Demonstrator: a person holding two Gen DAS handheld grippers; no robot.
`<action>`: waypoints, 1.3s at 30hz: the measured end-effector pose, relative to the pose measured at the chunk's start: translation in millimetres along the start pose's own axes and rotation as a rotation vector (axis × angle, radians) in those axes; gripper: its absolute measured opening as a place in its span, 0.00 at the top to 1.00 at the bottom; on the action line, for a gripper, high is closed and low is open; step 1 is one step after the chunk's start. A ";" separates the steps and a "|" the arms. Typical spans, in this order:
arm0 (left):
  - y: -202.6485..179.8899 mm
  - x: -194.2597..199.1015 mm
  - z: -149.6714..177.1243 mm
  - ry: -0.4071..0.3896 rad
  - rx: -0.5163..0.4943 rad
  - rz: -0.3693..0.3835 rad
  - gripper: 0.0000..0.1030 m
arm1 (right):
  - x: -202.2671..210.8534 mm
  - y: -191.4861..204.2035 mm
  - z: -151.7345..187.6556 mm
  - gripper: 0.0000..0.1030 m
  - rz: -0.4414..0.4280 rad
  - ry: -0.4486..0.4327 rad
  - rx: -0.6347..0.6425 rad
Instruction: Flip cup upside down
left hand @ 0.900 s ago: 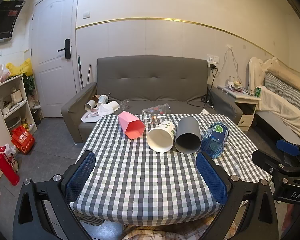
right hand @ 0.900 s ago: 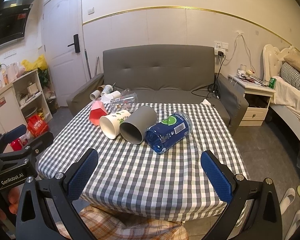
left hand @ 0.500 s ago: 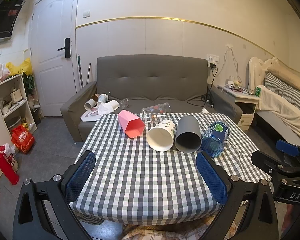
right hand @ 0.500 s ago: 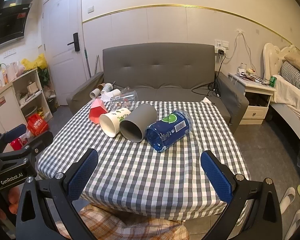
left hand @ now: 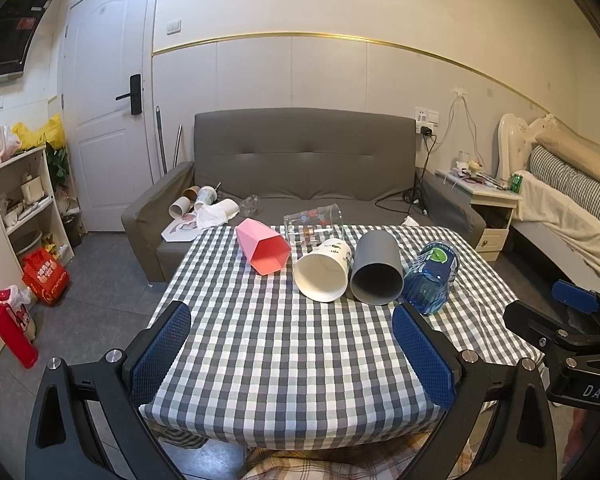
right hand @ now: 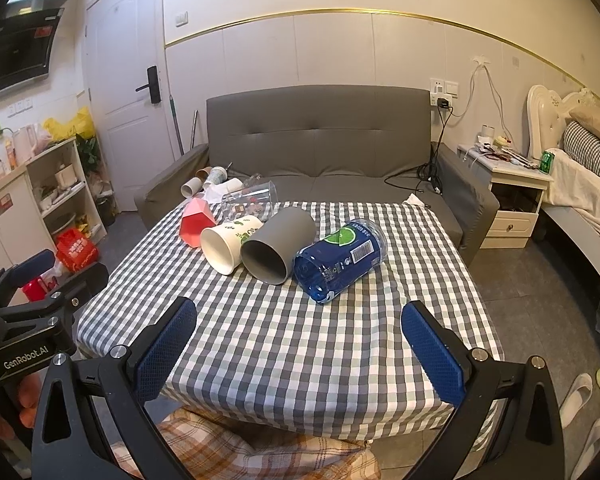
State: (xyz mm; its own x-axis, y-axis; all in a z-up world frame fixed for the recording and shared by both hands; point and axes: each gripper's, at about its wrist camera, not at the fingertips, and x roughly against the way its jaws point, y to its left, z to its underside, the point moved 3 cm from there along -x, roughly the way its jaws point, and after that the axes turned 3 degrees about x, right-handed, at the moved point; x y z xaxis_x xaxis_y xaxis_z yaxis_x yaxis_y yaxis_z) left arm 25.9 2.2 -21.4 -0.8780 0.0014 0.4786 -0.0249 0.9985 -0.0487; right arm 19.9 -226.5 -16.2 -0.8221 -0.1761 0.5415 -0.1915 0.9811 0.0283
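Several cups lie on their sides on the checked table point(left hand: 284, 360): a pink faceted cup point(left hand: 263, 250), a clear glass cup point(left hand: 313, 222), a white paper cup point(left hand: 322, 270), a grey cup point(left hand: 377, 268) and a blue plastic cup point(left hand: 432, 278). In the right wrist view they show as pink point(right hand: 196, 222), clear point(right hand: 252, 200), white point(right hand: 230, 242), grey point(right hand: 278, 244) and blue point(right hand: 338, 258). My left gripper point(left hand: 292, 356) is open and empty over the near table edge. My right gripper point(right hand: 300, 350) is open and empty, also short of the cups.
A grey sofa point(left hand: 304, 168) with paper cups and tissue on it stands behind the table. A shelf point(left hand: 24, 204) and red bags are at the left. A nightstand point(left hand: 488, 208) and bed are at the right. Plaid cloth lies below the near table edge.
Both grippers have drifted very slightly; the view is almost the same. The cups have not moved.
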 end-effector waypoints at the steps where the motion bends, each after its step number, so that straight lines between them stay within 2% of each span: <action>1: 0.1 0.0 0.4 0.001 0.000 0.001 0.00 | 0.3 0.5 0.0 0.00 0.000 0.000 0.000; 14: -0.4 -0.7 2.9 0.009 -0.002 0.000 0.00 | -1.7 2.0 1.6 0.00 0.000 0.016 0.003; 21: 5.1 -11.2 -0.3 0.027 0.003 -0.014 0.00 | -11.5 -4.8 0.3 0.00 0.032 0.076 0.006; 25: 9.1 -26.3 -7.6 0.050 0.006 -0.030 0.00 | -24.7 -20.8 -13.6 0.00 0.012 0.114 -0.054; 29: 11.1 -46.5 -14.3 0.079 0.005 -0.059 0.00 | -48.0 -37.7 -40.3 0.00 0.040 0.147 -0.100; 32: 13.2 -62.2 -19.8 0.097 0.011 -0.064 0.00 | -80.8 -47.9 -57.0 0.00 0.086 0.222 -0.118; 34: 13.4 -75.6 -24.3 0.113 0.006 -0.074 0.00 | -112.6 -56.4 -63.3 0.00 0.115 0.320 -0.141; 36: 12.2 -87.8 -26.7 0.131 -0.007 -0.077 0.00 | -136.6 -63.8 -64.4 0.00 0.109 0.384 -0.186; 39: 12.0 -105.1 -28.4 0.147 -0.022 -0.088 0.00 | -164.6 -72.6 -66.3 0.00 0.111 0.433 -0.238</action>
State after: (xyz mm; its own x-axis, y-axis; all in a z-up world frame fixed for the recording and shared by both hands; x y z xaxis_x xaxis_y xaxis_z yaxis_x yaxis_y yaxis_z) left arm 131.5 15.6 -47.4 -0.7936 -0.0794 0.6033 -0.0867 0.9961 0.0170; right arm 204.7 -263.4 -51.7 -0.5228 -0.0701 0.8496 0.0532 0.9920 0.1146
